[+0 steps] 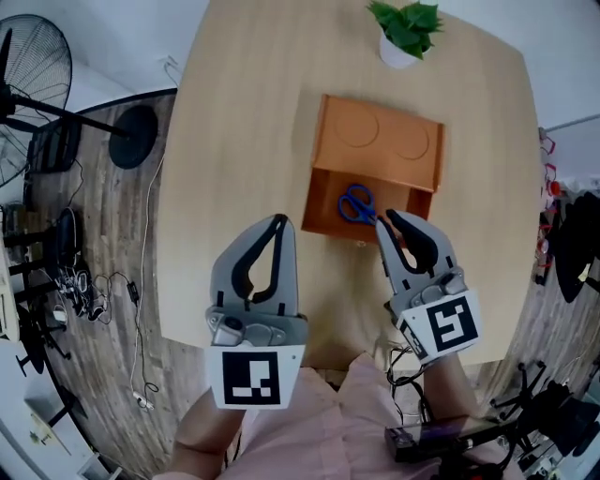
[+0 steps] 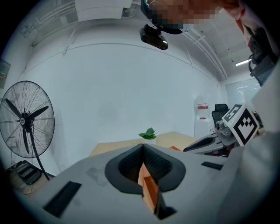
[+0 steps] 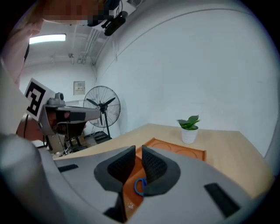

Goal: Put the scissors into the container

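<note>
Right up close you've got both grippers, marker cubes facing the camera. The left gripper (image 1: 278,221) has its jaw tips pressed together with nothing in them. The right gripper (image 1: 385,217) has its jaws a narrow slit apart, also empty; through that slit you can see orange and a bit of blue.

That blue is the scissors (image 1: 356,203). They're lying flat in the open front compartment of the orange container (image 1: 380,141), so I'd call the job basically done already. Handles sit toward the far left, and the long axis slants back toward the right gripper. The blade end runs right up to that gripper's tips, and I can't really tell if they're touching.

So the right gripper is clearly the nearer one, just beside the scissors at their near-right end. The left one hangs well off to the left, over bare table (image 1: 244,141).

Further out there's a potted plant (image 1: 405,28) at the table's far edge, and a standing fan (image 1: 28,66) on the floor to the left.
</note>
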